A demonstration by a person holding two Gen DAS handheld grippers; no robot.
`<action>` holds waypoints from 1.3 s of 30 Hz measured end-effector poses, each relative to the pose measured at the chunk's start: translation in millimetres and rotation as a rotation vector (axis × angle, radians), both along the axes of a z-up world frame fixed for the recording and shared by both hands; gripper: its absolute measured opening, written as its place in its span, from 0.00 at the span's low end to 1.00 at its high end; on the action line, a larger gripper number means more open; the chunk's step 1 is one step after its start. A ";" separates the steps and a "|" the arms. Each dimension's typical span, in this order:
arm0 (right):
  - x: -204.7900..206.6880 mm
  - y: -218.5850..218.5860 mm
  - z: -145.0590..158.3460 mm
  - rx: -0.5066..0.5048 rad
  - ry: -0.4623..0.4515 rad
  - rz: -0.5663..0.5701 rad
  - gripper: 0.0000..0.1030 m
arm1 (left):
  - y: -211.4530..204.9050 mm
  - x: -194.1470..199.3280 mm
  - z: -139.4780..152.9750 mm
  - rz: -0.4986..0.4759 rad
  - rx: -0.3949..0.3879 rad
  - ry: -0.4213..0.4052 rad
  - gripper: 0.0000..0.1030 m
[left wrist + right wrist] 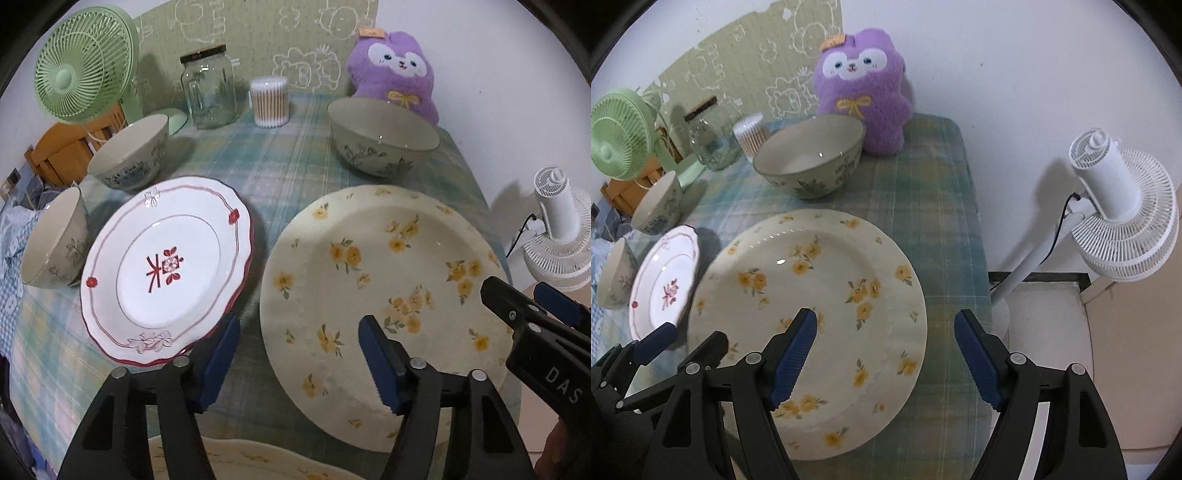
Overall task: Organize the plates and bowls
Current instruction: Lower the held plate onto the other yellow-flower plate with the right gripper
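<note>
A large cream plate with yellow flowers (380, 295) (812, 295) lies on the checked tablecloth, and a white plate with red trim (166, 269) (665, 284) lies to its left. Three floral bowls stand around them: a large one (384, 140) (812, 162) at the back, a medium one (129, 151) (659, 206) and a small one (55, 240) (615, 277) at the left. My left gripper (301, 325) (694, 334) hangs open over the gap between the two plates. My right gripper (886, 317) (517, 291) is open above the flowered plate's right rim. Neither holds anything.
Along the back stand a green fan (81, 70), a glass jar (208, 92), a cotton swab tub (269, 101) and a purple plush (395, 74). A white fan (1123, 214) stands on the floor past the table's right edge. Another flowered rim (240, 458) shows at the near edge.
</note>
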State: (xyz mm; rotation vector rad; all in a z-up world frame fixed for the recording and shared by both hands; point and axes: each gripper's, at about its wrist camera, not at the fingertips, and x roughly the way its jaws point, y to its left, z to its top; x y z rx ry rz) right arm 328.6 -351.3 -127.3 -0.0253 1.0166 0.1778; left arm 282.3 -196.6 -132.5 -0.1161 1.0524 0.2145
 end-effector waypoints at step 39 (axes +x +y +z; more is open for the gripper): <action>41.0 15.6 -31.4 -0.089 0.139 0.197 0.48 | 4.6 26.5 -14.2 -0.013 0.047 0.042 0.46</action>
